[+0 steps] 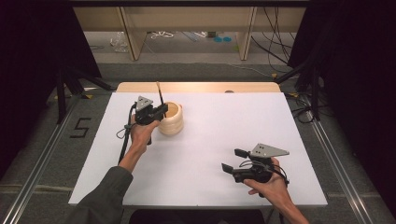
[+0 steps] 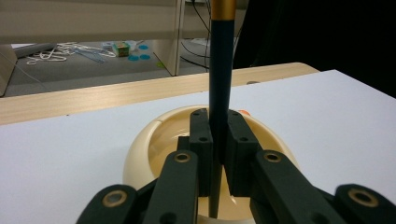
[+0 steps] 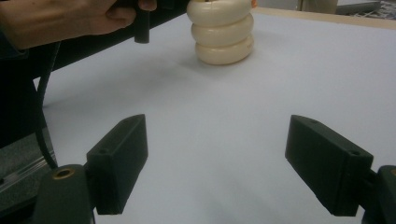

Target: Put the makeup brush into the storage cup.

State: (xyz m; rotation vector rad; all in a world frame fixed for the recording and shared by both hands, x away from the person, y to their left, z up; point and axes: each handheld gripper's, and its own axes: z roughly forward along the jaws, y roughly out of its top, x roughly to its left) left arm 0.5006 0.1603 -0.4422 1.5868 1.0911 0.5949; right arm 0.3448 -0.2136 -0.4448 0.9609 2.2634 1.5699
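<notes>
One slim dark brush handle [image 2: 219,93] with a gold ferrule stands upright in a cream, ribbed, three-ringed pot [image 1: 171,119] on the white tabletop [image 1: 210,140], clenched by the left gripper [image 2: 218,140]. Well apart, the right gripper [image 3: 233,163] hovers with jaws spread, grasping nothing.

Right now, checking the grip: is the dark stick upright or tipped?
Upright: the dark stick stands vertical between the left gripper's shut jaws, over the cream ribbed pot.

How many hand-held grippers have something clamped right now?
1. The left hand-held gripper is shut on a dark brush handle over the cream ridged pot; the right hand-held gripper is open, over bare table.
</notes>
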